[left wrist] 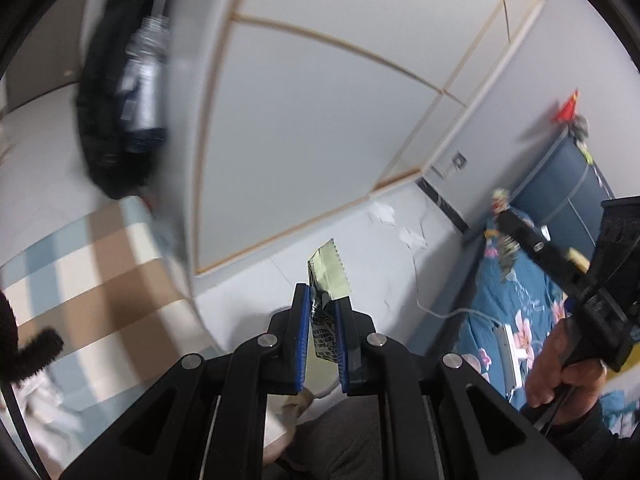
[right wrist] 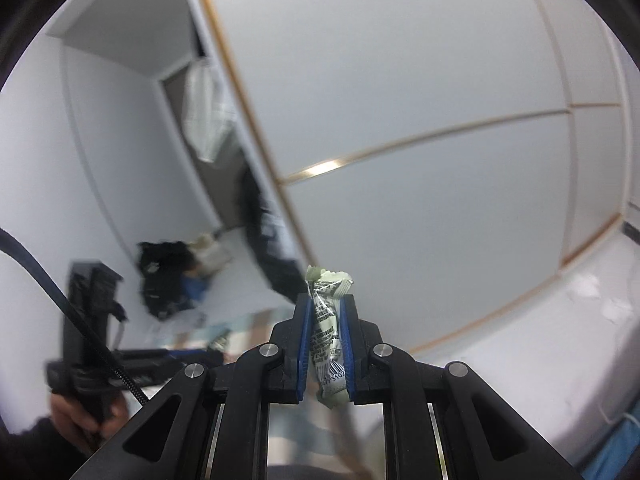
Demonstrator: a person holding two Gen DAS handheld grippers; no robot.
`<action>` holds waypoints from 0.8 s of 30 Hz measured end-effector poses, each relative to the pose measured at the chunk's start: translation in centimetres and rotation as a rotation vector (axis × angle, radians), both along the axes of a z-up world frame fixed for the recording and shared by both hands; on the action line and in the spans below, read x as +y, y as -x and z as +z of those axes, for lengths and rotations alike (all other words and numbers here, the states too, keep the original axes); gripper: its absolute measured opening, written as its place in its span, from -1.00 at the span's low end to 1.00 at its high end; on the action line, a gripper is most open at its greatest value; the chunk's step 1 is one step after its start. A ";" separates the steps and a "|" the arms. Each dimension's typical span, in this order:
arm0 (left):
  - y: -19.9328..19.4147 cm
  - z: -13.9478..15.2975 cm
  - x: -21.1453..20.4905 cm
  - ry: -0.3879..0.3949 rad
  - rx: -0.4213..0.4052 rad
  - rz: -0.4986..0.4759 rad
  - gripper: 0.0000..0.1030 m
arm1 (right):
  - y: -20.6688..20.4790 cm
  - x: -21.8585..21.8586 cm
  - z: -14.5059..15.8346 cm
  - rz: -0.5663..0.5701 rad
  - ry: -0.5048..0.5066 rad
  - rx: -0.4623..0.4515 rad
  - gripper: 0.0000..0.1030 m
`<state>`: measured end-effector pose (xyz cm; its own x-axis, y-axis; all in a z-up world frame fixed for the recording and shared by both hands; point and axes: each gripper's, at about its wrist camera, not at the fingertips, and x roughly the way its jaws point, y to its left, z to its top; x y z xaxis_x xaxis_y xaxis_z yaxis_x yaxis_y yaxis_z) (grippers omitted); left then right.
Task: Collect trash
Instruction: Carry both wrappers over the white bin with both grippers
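While both grip, two tools: left tool (left wrist: 323, 308), flat wrapper (left wrist: 326, 280); right tool (right wrist: 325, 312), crumpled wrapper (right wrist: 329, 320)

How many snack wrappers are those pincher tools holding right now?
2: one pale green wrapper pinched in the left gripper, one crumpled green wrapper pinched in the right gripper. More may lie unseen elsewhere.

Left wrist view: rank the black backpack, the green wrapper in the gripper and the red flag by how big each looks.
1. black backpack, largest by far
2. green wrapper in the left gripper; its nearness to the camera inflates it
3. red flag, smallest, and far off
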<state>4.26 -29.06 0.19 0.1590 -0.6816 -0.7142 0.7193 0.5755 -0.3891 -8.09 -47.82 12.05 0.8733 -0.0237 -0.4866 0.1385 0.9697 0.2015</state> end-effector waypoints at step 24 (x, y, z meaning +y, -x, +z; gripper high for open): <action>-2.0 -16.5 -13.1 -0.344 0.357 -0.235 -0.85 | -4.1 -13.0 -24.7 -0.151 -0.370 0.503 -0.74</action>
<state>6.27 -42.16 -16.33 -0.2628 -0.3870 -0.8838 0.7016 0.5521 -0.4504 -3.95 -60.81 -12.64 0.5362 0.1201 -0.8355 0.4326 0.8108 0.3942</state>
